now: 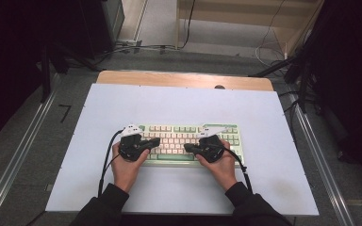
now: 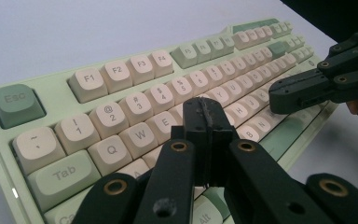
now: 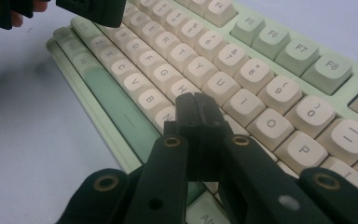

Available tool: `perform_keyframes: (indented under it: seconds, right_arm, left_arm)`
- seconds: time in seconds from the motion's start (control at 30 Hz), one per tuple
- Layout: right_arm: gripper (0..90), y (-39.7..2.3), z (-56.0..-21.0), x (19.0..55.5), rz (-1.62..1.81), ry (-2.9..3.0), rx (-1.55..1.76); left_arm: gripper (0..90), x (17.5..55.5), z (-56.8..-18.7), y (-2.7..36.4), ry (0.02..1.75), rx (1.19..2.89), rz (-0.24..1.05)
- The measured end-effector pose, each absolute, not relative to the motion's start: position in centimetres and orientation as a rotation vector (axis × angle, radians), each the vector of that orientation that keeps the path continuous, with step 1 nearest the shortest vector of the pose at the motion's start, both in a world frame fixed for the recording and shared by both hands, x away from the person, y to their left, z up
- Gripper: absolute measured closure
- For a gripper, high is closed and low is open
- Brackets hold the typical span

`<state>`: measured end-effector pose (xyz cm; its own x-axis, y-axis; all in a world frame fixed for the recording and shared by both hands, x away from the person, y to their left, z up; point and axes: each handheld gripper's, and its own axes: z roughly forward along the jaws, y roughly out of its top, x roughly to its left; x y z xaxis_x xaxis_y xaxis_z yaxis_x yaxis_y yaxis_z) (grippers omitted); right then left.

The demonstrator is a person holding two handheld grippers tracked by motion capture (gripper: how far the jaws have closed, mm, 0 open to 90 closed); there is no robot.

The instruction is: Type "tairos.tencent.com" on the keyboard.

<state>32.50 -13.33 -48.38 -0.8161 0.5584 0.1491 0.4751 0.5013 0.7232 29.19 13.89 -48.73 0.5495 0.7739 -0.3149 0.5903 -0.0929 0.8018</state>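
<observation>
A pale green keyboard with cream and green keys lies flat on the white mat. My left gripper hovers over the keyboard's left half, jaws shut with nothing between them, tips above the letter keys. My right gripper hangs over the right half, jaws shut and empty, tips low over the keys near H and N. The two grippers point toward each other. In the left gripper view the right gripper shows at the right, above the keyboard. The keyboard runs diagonally in the right gripper view.
The white mat covers a wooden table whose far edge shows. Metal rails run along both sides on the grey floor. Cables and dark stands lie beyond the table. Bare mat surrounds the keyboard.
</observation>
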Motion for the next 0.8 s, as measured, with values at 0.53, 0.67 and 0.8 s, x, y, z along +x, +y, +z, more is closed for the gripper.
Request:
perform_keyframes:
  seconds: [0.53,0.67,0.8]
  right_arm:
    - [87.7,-13.1,-48.7,32.1,1.185,2.641,0.890]
    - [87.7,-13.6,-48.0,32.1,1.236,2.618,0.904]
    - [87.7,-14.6,-47.4,32.2,1.265,2.586,0.924]
  left_arm:
    - [90.0,29.1,-48.7,13.9,1.132,1.778,0.229]
    - [90.0,29.1,-48.6,14.1,1.131,1.776,0.235]
    - [90.0,29.1,-48.5,14.1,1.133,1.768,0.238]
